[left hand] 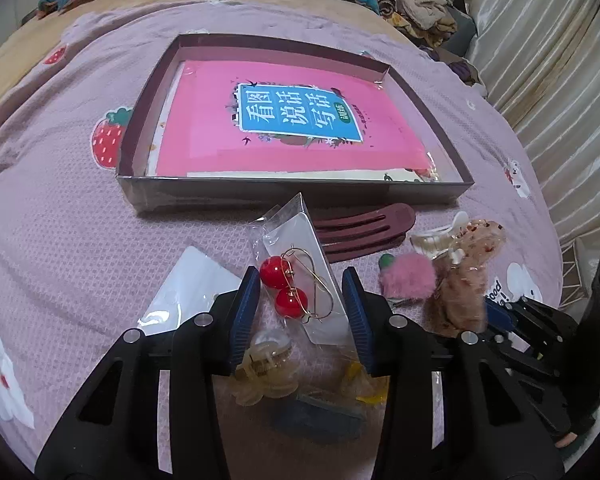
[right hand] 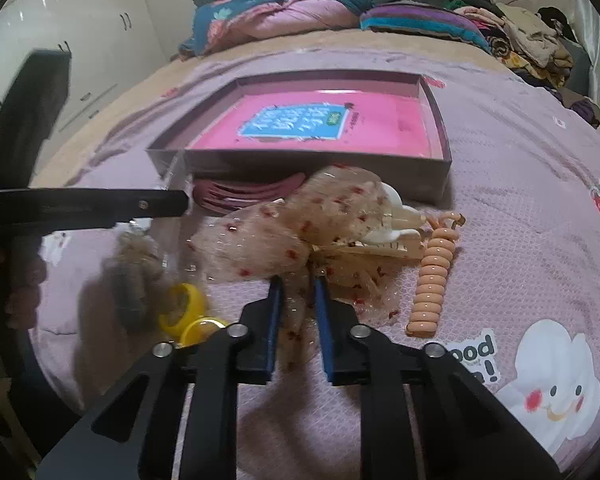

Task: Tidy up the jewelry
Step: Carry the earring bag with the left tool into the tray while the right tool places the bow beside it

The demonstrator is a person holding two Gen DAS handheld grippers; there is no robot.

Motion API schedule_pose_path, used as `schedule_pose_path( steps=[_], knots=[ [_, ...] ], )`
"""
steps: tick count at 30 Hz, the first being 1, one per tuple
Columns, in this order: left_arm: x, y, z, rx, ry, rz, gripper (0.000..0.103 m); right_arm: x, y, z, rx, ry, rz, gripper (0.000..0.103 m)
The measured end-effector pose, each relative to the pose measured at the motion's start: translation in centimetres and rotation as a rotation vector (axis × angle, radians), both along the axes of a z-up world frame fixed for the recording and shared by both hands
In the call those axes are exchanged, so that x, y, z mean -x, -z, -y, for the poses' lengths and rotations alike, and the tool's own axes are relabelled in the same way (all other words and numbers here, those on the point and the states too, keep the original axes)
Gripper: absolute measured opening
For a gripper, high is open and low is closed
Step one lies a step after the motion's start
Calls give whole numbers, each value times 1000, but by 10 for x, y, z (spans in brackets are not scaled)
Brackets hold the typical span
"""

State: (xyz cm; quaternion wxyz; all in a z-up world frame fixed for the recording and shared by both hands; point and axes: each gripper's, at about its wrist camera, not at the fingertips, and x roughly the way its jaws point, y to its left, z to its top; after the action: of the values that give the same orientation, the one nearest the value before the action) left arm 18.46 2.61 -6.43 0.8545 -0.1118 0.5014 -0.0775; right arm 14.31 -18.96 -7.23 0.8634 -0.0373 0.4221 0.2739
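Two hand-held tools work over a bed w/ a mauve quilted cover (left hand: 60,220) printed w/ strawberries and clouds.

Left tool (left hand: 300,300): its blue pads are drawn in on a clear plastic sleeve holding a white card w/ 2 red bead earrings on gold wire hooks (left hand: 296,280). The pads look to pinch the sleeve's edges. The sleeve's long axis runs away from the tool, toward the box.

Right tool (right hand: 298,292): pads nearly pressed together, pinching the trailing tail of a sheer beige tulle bow hair clip flecked w/ red (right hand: 284,236). The bow's bulk lies just ahead of the tips, its cream claw (right hand: 396,220) to the right.

The target, judging by the task, is a shallow dark-brown open cardboard box (left hand: 292,194) straight ahead of both tools, long side facing them, a pink book w/ blue label (left hand: 296,120) lying flat inside. No jewelry is in it yet. The box's near wall stands between each held item and the inside, so each needs lifting over it. Neither tool looks clearly nearer.

Loose on the bed, 1 each:
- dark-red flat hair clip (left hand: 360,232), just before the box
- pink pompom clip (left hand: 408,276)
- peach spiral hair tie (right hand: 432,276)
- clear amber claw clip (left hand: 260,368)

Also yellow rings (right hand: 184,308), approx 2.
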Motion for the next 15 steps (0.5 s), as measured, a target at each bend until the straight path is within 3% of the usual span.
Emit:
schedule_pose_path(
  steps=[15],
  knots=[
    [12, -53, -14, -8, -23, 94, 33, 23, -62, 22, -109, -12, 90, 6]
  ],
)
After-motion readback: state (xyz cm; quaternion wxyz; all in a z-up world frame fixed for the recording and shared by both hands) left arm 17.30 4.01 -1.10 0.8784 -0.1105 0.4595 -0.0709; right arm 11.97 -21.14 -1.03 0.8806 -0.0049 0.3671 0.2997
